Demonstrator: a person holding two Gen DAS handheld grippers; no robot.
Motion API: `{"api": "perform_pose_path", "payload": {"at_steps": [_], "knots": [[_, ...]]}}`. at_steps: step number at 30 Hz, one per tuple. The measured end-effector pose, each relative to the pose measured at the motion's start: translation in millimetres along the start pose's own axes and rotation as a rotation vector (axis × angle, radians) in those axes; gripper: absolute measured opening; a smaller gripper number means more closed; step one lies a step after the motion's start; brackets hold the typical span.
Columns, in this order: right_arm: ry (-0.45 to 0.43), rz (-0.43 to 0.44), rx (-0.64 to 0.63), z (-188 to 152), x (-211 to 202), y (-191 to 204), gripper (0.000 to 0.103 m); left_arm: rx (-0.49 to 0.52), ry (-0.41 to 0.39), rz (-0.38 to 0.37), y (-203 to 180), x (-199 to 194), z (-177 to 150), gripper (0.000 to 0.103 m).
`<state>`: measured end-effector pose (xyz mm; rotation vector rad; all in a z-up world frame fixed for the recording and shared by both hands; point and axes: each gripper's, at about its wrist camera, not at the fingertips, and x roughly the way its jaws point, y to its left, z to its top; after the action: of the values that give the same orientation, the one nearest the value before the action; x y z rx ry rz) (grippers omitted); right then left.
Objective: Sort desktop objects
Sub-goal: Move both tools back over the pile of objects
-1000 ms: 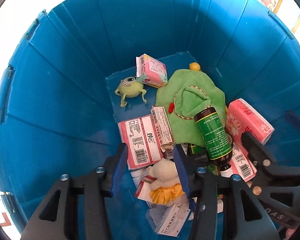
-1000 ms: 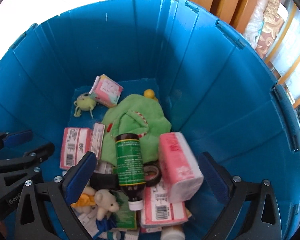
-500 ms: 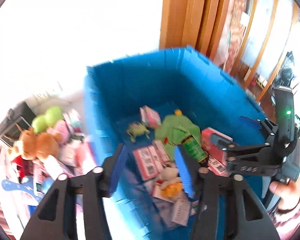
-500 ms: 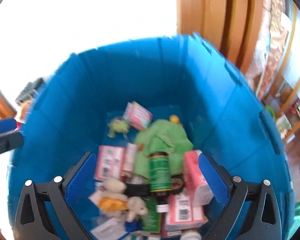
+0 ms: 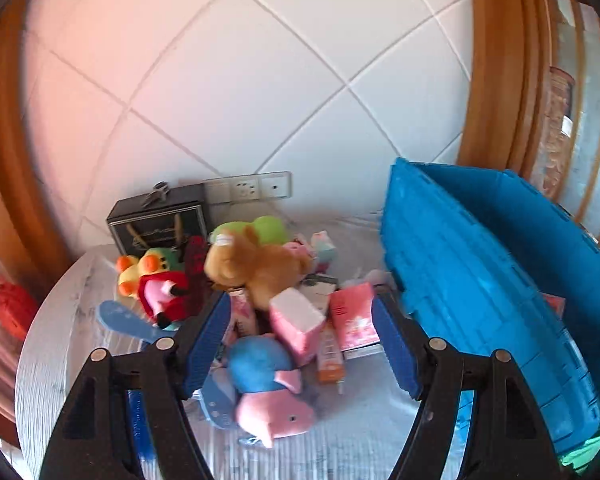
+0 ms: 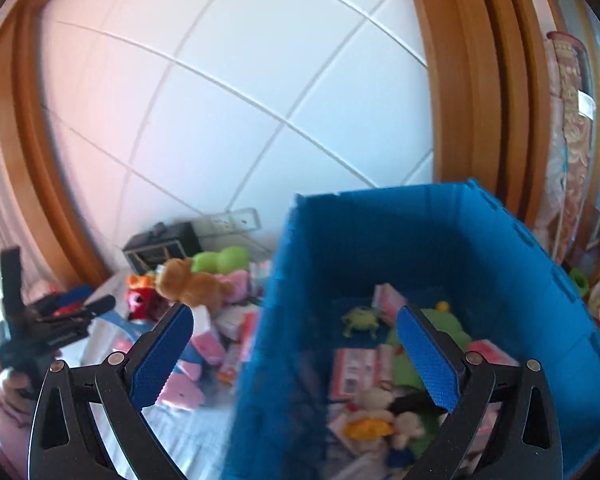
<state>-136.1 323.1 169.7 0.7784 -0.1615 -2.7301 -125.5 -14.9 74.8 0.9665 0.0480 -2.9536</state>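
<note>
A: Where do we stand in the sorting?

B: Between items, by our reading. Our left gripper (image 5: 300,344) has just been opening and now stands spread with nothing between its blue pads, poised over the pile still left on the table (image 5: 52,344). Our right gripper (image 6: 296,356) is spread wide too and carries nothing; it straddles the near wall of the blue bin (image 6: 500,248).

A: So the next move is a fresh pick?

B: We think so. The left one points at the pink-and-blue pig plush (image 5: 268,392), which lies nearest, just ahead of its fingers. We would need to bring the jaws down around its soft body and squeeze enough that it doesn't slip out.

A: What else is waiting?

B: A pink box (image 5: 296,320) leans against the pig, another pink carton (image 5: 352,316) lies just beside the bin wall, and a brown plush (image 5: 256,264) sits on top of the heap behind them. They overlap, so lifting one may drag a neighbour.

A: And the bin?

B: Already partly filled: a green one-eyed toy (image 6: 360,320), a green cloth (image 6: 432,332), pink cartons and small plush figures lie on its floor, blurred in the right wrist view.
</note>
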Motion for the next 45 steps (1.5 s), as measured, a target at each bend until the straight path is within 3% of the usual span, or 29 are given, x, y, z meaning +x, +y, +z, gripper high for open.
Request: {"api": "perform_pose_path", "payload": {"at_steps": [3, 7, 10, 14, 20, 27, 30, 32, 35, 37, 38, 43, 45], "knots": [[-0.032, 0.028, -0.023, -2.8, 0.8, 43.9, 0.103, -0.028, 0.017, 0.059, 51.5, 9.4, -22.7, 0.072], [-0.026, 0.072, -0.052, -10.8, 22.3, 96.3, 0.103, -0.033, 0.097, 0.128, 114.7, 31.8, -56.2, 0.072], [0.030, 0.114, -0.070, -22.4, 57.9, 130.0, 0.103, -0.041, 0.164, 0.166, 147.1, 52.4, -80.4, 0.072], [0.139, 0.099, -0.078, -46.3, 115.5, 155.3, 0.103, -0.071, 0.237, 0.198, 183.9, 82.2, -114.8, 0.072], [0.323, 0.063, -0.068, -84.6, 192.1, 158.1, 0.103, -0.155, 0.344, 0.193, 214.2, 140.0, -133.3, 0.072], [0.446, 0.000, -0.046, -106.9, 261.4, 147.5, 0.103, -0.294, 0.380, 0.145, 220.2, 215.0, -125.1, 0.072], [0.484, -0.010, -0.031, -113.0, 283.7, 144.1, 0.103, -0.206, 0.395, 0.225, 204.6, 232.9, -128.9, 0.073], [0.508, -0.012, -0.028, -116.3, 294.3, 145.6, 0.103, -0.151, 0.392, 0.223, 199.0, 228.4, -136.7, 0.075], [0.540, 0.004, -0.035, -122.9, 306.3, 149.5, 0.103, -0.163, 0.439, 0.187, 212.4, 212.1, -157.8, 0.075], [0.559, 0.011, -0.041, -128.4, 311.5, 151.3, 0.103, -0.143, 0.518, 0.271, 226.6, 203.8, -185.1, 0.075], [0.569, 0.015, -0.044, -131.7, 314.0, 152.4, 0.103, -0.147, 0.519, 0.281, 232.3, 197.3, -195.9, 0.079], [0.601, 0.031, -0.042, -145.5, 318.9, 154.8, 0.103, -0.302, 0.513, 0.316, 256.0, 154.3, -213.4, 0.080], [0.607, 0.040, -0.041, -149.8, 318.6, 155.2, 0.103, -0.373, 0.486, 0.267, 248.5, 142.2, -210.5, 0.080]]}}
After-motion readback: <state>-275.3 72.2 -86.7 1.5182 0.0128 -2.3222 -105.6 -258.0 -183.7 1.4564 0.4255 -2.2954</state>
